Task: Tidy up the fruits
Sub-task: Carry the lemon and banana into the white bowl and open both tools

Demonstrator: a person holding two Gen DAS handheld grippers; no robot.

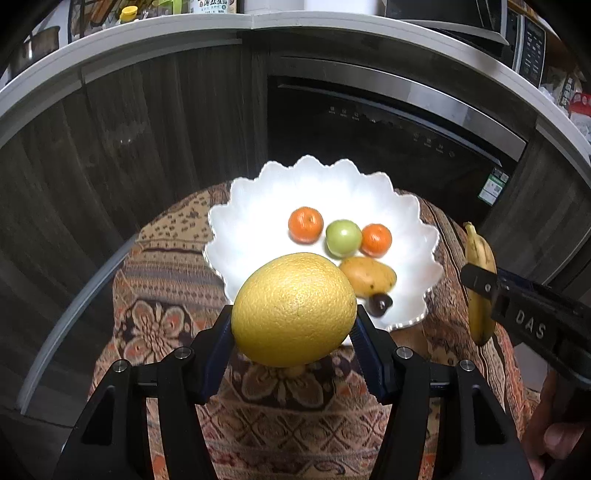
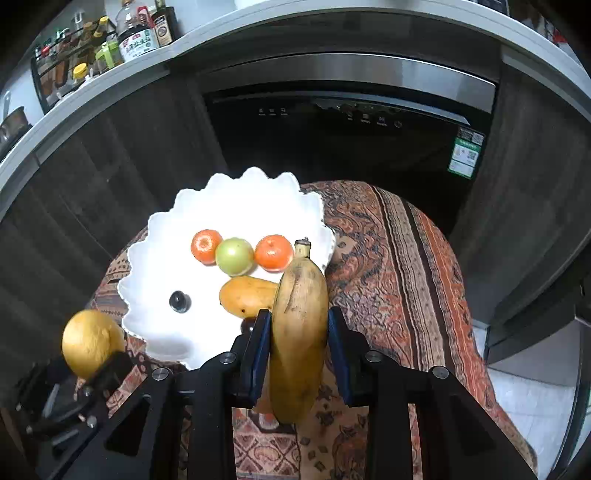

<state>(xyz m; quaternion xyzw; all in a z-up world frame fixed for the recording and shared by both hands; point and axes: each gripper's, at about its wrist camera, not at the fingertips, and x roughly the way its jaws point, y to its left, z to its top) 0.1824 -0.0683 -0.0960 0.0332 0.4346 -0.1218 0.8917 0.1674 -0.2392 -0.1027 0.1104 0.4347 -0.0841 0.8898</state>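
Observation:
My left gripper (image 1: 293, 321) is shut on a large yellow orange (image 1: 293, 308) and holds it above the near rim of the white scalloped bowl (image 1: 243, 221). The orange also shows in the right wrist view (image 2: 90, 341). My right gripper (image 2: 297, 328) is shut on a banana (image 2: 299, 332), held at the bowl's right side; the banana also shows in the left wrist view (image 1: 478, 284). The bowl (image 2: 166, 236) holds two tangerines (image 1: 305, 224) (image 1: 376, 240), a green apple (image 1: 343, 237), a mango (image 1: 367, 277) and a dark small fruit (image 1: 380, 304).
The bowl stands on a small round table with a patterned cloth (image 2: 399, 266). Behind it are dark wood cabinets (image 1: 129, 147) and a black built-in appliance (image 2: 351, 147) under a grey counter edge. Bottles (image 2: 135, 33) stand on the counter.

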